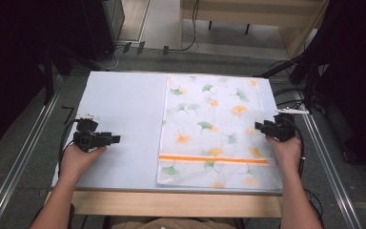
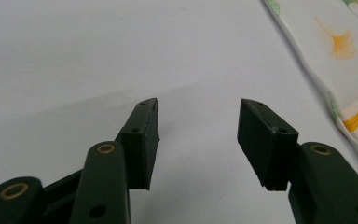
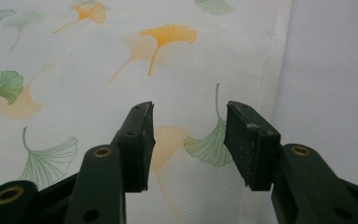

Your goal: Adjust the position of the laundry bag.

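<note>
High view overhead, gripper views low, sharing cloth (image 1: 214, 126)

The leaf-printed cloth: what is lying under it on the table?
The cloth lies flat on the white table cover, which shows along its edges. It looks smooth, with no bulge, but whatever is directly beneath it is covered. The open right claw hangs above its edge.

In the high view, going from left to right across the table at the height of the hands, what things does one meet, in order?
Left black two-jaw gripper → bare white tabletop → white cloth printed with green and orange ginkgo leaves → right black two-jaw gripper.
</note>
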`<state>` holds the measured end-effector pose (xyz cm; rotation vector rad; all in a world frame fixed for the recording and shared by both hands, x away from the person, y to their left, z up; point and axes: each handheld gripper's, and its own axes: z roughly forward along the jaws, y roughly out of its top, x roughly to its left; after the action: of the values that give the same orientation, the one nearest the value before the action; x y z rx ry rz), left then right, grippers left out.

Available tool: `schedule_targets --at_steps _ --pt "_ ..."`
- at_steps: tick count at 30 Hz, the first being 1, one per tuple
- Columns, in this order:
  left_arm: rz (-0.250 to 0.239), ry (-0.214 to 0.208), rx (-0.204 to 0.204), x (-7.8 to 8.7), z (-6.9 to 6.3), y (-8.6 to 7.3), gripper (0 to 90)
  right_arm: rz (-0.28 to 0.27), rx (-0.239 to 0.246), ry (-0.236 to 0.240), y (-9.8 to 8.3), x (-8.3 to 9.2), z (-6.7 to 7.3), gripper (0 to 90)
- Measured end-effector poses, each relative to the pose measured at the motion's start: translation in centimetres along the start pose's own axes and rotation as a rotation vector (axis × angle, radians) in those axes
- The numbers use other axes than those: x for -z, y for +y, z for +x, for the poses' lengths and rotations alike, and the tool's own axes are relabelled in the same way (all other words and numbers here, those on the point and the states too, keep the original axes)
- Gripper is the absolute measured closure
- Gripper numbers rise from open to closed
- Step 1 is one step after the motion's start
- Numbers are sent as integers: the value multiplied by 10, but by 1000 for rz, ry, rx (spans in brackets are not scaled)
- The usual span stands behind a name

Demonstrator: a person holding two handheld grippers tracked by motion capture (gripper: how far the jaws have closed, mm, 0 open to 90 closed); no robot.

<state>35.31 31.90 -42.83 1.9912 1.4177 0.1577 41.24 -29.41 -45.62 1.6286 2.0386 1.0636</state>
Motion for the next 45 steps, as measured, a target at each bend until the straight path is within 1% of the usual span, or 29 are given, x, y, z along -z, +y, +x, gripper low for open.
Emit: schedule_targets --at_steps 2,4,8,12,13,15,19,23,25,28,29,33,38,39,40,43,45 --pt "5 8 -4 -1 -1 0 460 6 -2 3 0 0 1 524" --pt "3 15 -8 -1 -2 0 455 4 -2 3 0 0 2 517" --pt "-4 11 -7 -3 -4 0 440 11 0 16 1 -1 4 503" --pt "-1 6 3 -2 -4 0 440 11 9 15 1 -1 4 500" --pt "-2 0 8 -2 -4 0 444 18 8 17 1 -2 5 500" --pt "-1 -1 7 -2 -5 0 448 20 10 16 1 -2 6 500" --pt "6 3 -2 -4 -6 0 444 32 15 17 1 -4 6 500" --pt "-6 8 -16 -3 -8 1 445 38 20 17 0 -5 7 491" --pt "-10 8 -16 -3 -8 1 450 41 24 16 0 -5 7 491" --pt "-16 12 -23 -3 -9 1 454 46 15 15 0 -6 7 491" --pt "-26 4 -32 -2 -9 0 452 50 14 17 0 -6 8 488" --pt "-10 11 -40 -3 -10 0 442 55 23 17 0 -7 8 485" --pt "-2 6 -28 -4 -10 1 425 61 22 18 -1 -7 8 479" --pt "-2 6 -28 -4 -10 1 432 61 22 18 -1 -7 8 479" --pt "-3 15 -28 -4 -12 1 436 63 26 17 -1 -7 8 478" --pt "-6 10 -33 -4 -14 1 443 67 41 11 -1 -7 8 474" --pt "-5 13 -34 -3 -16 1 445 68 40 11 -1 -7 7 475"
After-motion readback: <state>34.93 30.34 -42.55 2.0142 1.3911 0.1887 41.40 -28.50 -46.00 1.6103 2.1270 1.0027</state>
